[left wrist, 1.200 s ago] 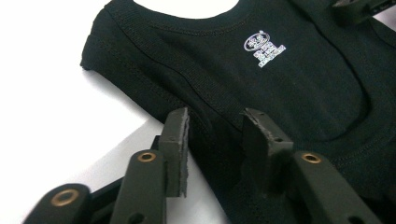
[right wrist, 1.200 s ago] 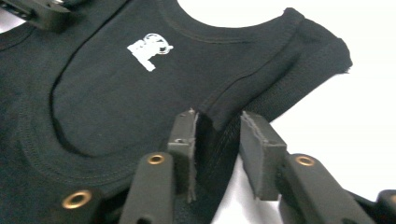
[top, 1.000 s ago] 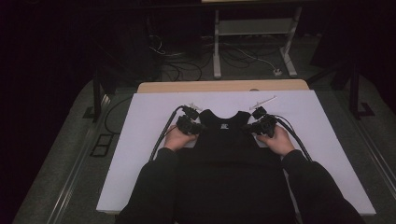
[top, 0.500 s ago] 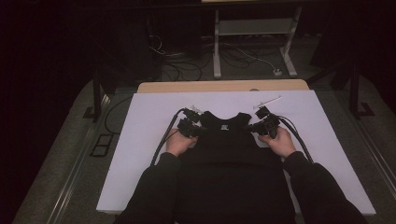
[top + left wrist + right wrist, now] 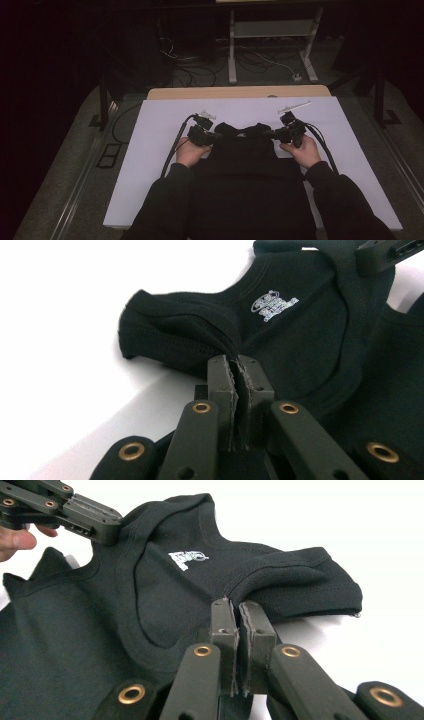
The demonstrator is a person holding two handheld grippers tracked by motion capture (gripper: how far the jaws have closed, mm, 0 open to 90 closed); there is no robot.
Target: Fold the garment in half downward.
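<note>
High view: both claws w/ black shirt (image 5: 245,150)

1. We see the high view as dim overall: the floor and room around the white table (image 5: 150,165) sink into near black, and the table cover is the one lit surface.
2. We find it soft and grainy; the person's dark sleeves and the black shirt (image 5: 245,165) merge into one shape with little detail.
3. In both gripper views we get strong light, and the table blows out to flat white with no texture.
4. There the shirt's (image 5: 300,335) weave and stitching read sharply, with a soft shadow under its sleeve.
5. We note the nearest jaw links at the bottom edge look slightly blurred.
</note>
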